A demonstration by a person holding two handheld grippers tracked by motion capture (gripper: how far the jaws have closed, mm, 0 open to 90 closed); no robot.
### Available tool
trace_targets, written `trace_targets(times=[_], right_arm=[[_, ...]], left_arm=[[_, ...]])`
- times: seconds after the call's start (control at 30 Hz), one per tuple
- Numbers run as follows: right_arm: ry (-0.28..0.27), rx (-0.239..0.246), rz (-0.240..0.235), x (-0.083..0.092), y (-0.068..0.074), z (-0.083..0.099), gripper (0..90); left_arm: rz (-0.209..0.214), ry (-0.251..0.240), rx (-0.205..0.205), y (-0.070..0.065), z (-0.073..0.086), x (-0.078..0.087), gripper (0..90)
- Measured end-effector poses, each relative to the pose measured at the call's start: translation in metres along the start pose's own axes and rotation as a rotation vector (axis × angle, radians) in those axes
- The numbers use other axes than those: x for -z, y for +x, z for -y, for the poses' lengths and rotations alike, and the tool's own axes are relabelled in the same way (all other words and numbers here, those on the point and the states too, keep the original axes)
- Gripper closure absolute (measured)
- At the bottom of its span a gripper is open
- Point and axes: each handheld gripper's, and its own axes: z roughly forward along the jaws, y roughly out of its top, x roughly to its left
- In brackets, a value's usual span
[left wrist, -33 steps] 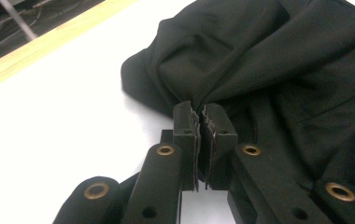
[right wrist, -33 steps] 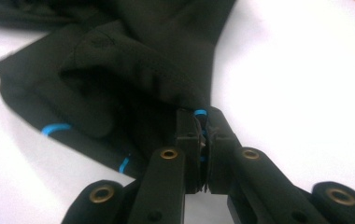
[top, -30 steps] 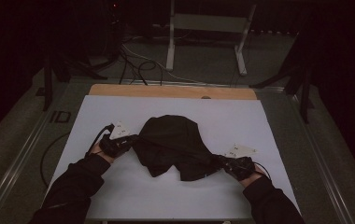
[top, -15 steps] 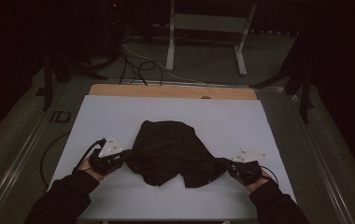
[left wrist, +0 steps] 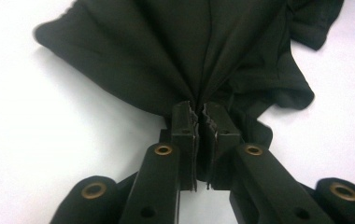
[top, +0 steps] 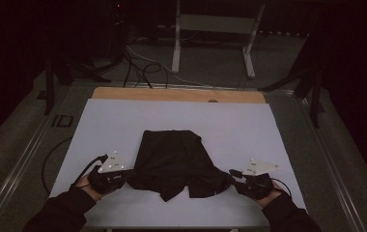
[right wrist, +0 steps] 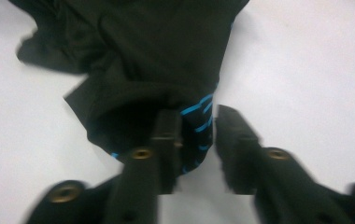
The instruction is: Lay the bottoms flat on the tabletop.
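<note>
Gripping a gathered edge of the black garment (left wrist: 175, 51), left gripper (left wrist: 199, 116) fingers are clenched on it. Right gripper (right wrist: 199, 128) fingers have just been opening, released, blue-striped hem between them. Cloth is soft, light, limp; best pinched at hems. Versus earlier, garment lies flatter and nearer on the white desk (top: 123, 121).

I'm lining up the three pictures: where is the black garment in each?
High view: black garment at lower centre on the white table.
Left gripper view: upper centre, bunched between the shut jaws.
Right gripper view: upper left, blue-striped edge between parted jaws.
Shared landmark: the white table.
</note>
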Motion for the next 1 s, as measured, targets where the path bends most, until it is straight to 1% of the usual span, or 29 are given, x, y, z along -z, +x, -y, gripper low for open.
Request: trace_targets(times=[0.03, 0.07, 0.1, 0.13, 0.17, 0.2, 0.23, 0.27, 0.3, 0.33, 0.37, 0.4, 0.43, 0.47, 0.53, 0.57, 0.6, 0.67, 0.73, 0.77, 0.8, 0.83, 0.87, 0.9, 0.93, 1.0], right_arm=[[-0.015, 0.006, 0.006, 0.001, -0.002, -0.002, 60.2], [-0.018, 0.002, 0.013, 0.002, -0.004, -0.006, 56.5], [-0.033, 0.000, 0.017, 0.001, -0.006, -0.009, 50.9], [-0.056, -0.014, 0.004, 0.001, -0.009, -0.012, 50.9], [-0.067, -0.022, 0.001, 0.000, -0.013, -0.016, 49.9], [-0.072, -0.025, 0.000, -0.002, -0.017, -0.020, 46.6], [-0.076, -0.015, 0.000, -0.003, -0.021, -0.024, 44.5], [-0.083, -0.018, 0.006, -0.004, -0.024, -0.028, 44.8], [-0.094, -0.030, 0.006, -0.006, -0.028, -0.033, 44.0], [-0.115, -0.031, -0.006, -0.008, -0.031, -0.037, 42.3], [-0.122, -0.028, -0.012, -0.009, -0.034, -0.041, 42.0], [-0.125, -0.020, -0.001, -0.009, -0.036, -0.046, 41.5], [-0.131, -0.008, 0.022, -0.008, -0.038, -0.050, 41.5], [-0.137, -0.013, 0.035, -0.008, -0.040, -0.054, 41.6], [-0.139, -0.019, 0.039, -0.014, -0.043, -0.057, 42.2], [-0.129, -0.023, 0.045, -0.019, -0.044, -0.057, 42.0], [-0.116, -0.031, 0.040, -0.026, -0.045, -0.056, 41.2], [-0.098, -0.031, 0.023, -0.042, -0.045, -0.051, 42.2], [-0.090, -0.055, -0.012, -0.058, -0.043, -0.045, 41.7], [-0.082, -0.064, -0.019, -0.065, -0.043, -0.042, 41.7], [-0.071, -0.066, -0.021, -0.072, -0.042, -0.040, 41.3], [-0.063, -0.069, -0.035, -0.079, -0.042, -0.037, 40.2], [-0.049, -0.080, -0.040, -0.086, -0.041, -0.036, 39.1], [-0.031, -0.080, -0.046, -0.091, -0.042, -0.034, 37.8], [-0.021, -0.087, -0.059, -0.097, -0.041, -0.033, 37.6], [0.005, -0.080, -0.060, -0.106, -0.039, -0.032, 38.0]], left_arm=[[0.007, -0.016, 0.020, 0.002, -0.001, 0.002, 76.1], [0.005, -0.024, 0.033, 0.005, -0.003, 0.004, 68.7], [0.006, -0.035, 0.038, 0.006, -0.005, 0.005, 62.7], [0.014, -0.045, 0.049, 0.009, -0.007, 0.006, 54.7], [0.019, -0.051, 0.058, 0.011, -0.009, 0.007, 52.4], [0.011, -0.052, 0.056, 0.013, -0.011, 0.007, 50.1], [0.012, -0.050, 0.059, 0.015, -0.013, 0.005, 47.3], [0.017, -0.043, 0.068, 0.018, -0.014, 0.003, 46.5], [0.011, -0.034, 0.071, 0.019, -0.015, 0.000, 45.1], [0.014, -0.026, 0.069, 0.021, -0.016, -0.003, 42.3], [0.013, -0.020, 0.069, 0.023, -0.017, -0.006, 41.8], [0.007, -0.015, 0.072, 0.025, -0.018, -0.009, 41.5], [0.009, -0.015, 0.079, 0.027, -0.019, -0.012, 40.7], [0.003, -0.012, 0.082, 0.029, -0.019, -0.015, 40.7], [-0.013, -0.015, 0.094, 0.033, -0.020, -0.021, 39.4], [-0.018, -0.016, 0.103, 0.036, -0.021, -0.024, 39.1], [-0.023, -0.014, 0.113, 0.039, -0.022, -0.027, 37.8], [-0.029, -0.005, 0.124, 0.043, -0.023, -0.034, 36.3], [-0.024, 0.003, 0.143, 0.048, -0.023, -0.041, 33.2], [-0.030, 0.011, 0.149, 0.050, -0.023, -0.045, 31.8], [-0.033, 0.022, 0.162, 0.052, -0.023, -0.049, 29.7], [-0.032, 0.026, 0.177, 0.055, -0.023, -0.053, 28.4], [-0.039, 0.031, 0.194, 0.057, -0.022, -0.057, 26.9], [-0.044, 0.037, 0.208, 0.060, -0.022, -0.062, 26.6], [-0.042, 0.040, 0.219, 0.062, -0.021, -0.066, 24.8], [-0.040, 0.055, 0.234, 0.065, -0.020, -0.073, 23.9]])
